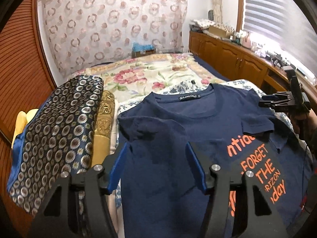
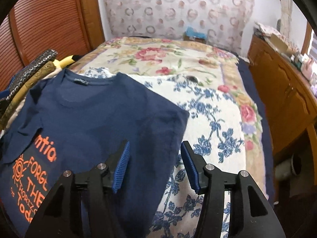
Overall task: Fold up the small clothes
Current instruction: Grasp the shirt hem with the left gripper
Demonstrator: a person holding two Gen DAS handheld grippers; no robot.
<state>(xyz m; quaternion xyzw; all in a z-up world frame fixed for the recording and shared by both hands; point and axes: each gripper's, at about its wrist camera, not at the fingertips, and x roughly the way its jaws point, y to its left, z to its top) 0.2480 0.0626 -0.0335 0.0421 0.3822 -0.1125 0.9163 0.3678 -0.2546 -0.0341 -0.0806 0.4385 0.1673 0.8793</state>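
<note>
On the left of the bed [image 1: 150, 75], a stack of folded cloth [image 1: 59, 130] lies beside the work area, its top piece dark with ring patterns; whether these belong to the task I cannot tell. Just to its right, a navy T-shirt [image 1: 178, 119] with orange lettering lies face up on a blue-flowered cover [image 2: 208, 130], collar pointing away. Both sleeves look turned in over the chest, so the first side folds seem made. The body is not yet doubled lengthwise or crosswise, and that appears to be what is left.

The left gripper [image 1: 156, 164] hangs over the shirt's left side, jaws about half open with nothing pinched between them. Further right, the right gripper [image 2: 154, 164] sits above the shirt's right edge, jaws likewise half apart and empty, the cloth's edge lying below the gap.
</note>
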